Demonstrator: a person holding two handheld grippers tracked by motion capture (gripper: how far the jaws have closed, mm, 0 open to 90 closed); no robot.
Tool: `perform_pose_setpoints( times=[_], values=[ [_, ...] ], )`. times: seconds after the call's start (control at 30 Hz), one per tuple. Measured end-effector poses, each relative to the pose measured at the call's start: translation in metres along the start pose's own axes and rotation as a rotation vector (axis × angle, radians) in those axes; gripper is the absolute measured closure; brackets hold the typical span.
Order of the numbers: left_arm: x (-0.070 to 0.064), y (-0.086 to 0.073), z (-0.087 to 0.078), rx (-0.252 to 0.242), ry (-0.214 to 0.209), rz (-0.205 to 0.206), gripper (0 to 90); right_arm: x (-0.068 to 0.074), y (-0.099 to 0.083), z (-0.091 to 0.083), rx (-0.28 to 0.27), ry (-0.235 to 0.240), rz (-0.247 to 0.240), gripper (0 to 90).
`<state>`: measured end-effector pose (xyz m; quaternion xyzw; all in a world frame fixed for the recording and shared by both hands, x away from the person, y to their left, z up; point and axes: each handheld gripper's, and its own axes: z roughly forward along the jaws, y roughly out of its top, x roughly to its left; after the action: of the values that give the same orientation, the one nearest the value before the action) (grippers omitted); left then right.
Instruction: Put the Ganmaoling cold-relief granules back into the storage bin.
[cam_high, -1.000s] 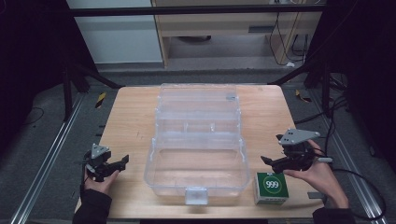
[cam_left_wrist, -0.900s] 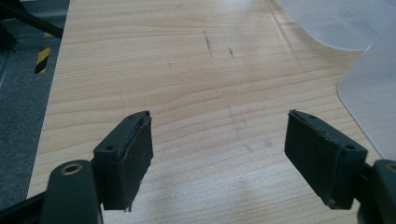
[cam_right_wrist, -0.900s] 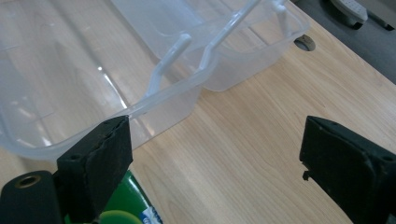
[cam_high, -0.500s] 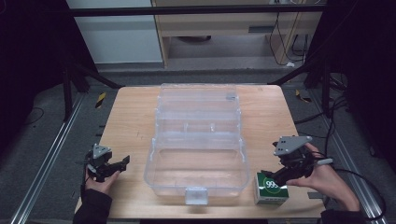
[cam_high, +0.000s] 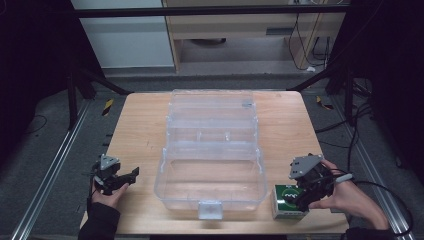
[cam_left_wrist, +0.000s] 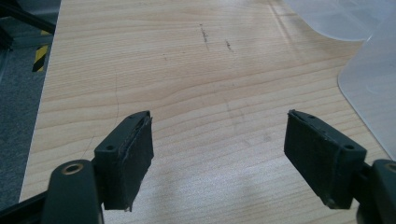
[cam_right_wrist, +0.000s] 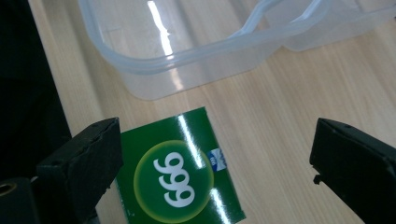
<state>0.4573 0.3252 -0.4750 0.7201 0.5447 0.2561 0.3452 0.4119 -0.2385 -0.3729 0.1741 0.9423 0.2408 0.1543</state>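
My right gripper (cam_high: 300, 196) hangs just over the green box (cam_high: 288, 201), which sits on the table (cam_high: 140, 130) at the near right corner, just right of the clear plastic case (cam_high: 212, 150). In the right gripper view the jaws stand spread wide, with the green box (cam_right_wrist: 180, 170) lying low between them, closer to the left jaw and not touched by either. So nothing is gripped yet.

My left gripper (cam_high: 116, 179) rests at the near left edge of the table, well apart from the case. Its jaws are spread too, with nothing but bare wood (cam_left_wrist: 196, 84) between them and a corner of the case (cam_left_wrist: 369, 88) off to the right.

As I judge it, the work is at its very start: the case lies open and looks empty, and the box is outside it. What is left is nearly all of it: closing on the box, lifting it, carrying it left over the case rim and setting it down inside.

Compared with a second ago, my right hand (cam_high: 350, 197) has come down and nearer, from above and beyond the box to right over it, so its green top is now partly covered in the high view. The left gripper, the box and the case have not shifted.
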Motion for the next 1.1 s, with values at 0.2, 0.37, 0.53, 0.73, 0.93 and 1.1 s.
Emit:
perform_pose_setpoints(
  times=[0.2, 0.37, 0.53, 0.73, 0.93, 1.1],
  values=[
    [0.0, 0.0, 0.0, 0.002, 0.001, 0.004, 23.3, 0.004, -0.004, 0.006, 0.036, 0.036, -0.025, 2.5],
    [0.0, 0.0, 0.0, 0.003, 0.0, 0.004, 23.3, 0.005, -0.006, 0.009, 0.05, 0.046, -0.033, 1.9],
    [0.0, 0.0, 0.0, 0.003, 0.001, 0.005, 23.3, 0.009, -0.009, 0.015, 0.081, 0.078, -0.058, 2.1],
    [0.0, 0.0, 0.0, 0.004, 0.001, 0.004, 23.3, 0.009, -0.012, 0.019, 0.1, 0.089, -0.063, 2.1],
    [0.0, 0.0, 0.0, 0.004, 0.001, 0.006, 23.3, 0.011, -0.015, 0.028, 0.135, 0.105, -0.072, 1.2],
    [0.0, 0.0, 0.0, 0.006, 0.001, 0.007, 23.3, 0.012, -0.017, 0.033, 0.164, 0.121, -0.07, 1.2]
  ],
)
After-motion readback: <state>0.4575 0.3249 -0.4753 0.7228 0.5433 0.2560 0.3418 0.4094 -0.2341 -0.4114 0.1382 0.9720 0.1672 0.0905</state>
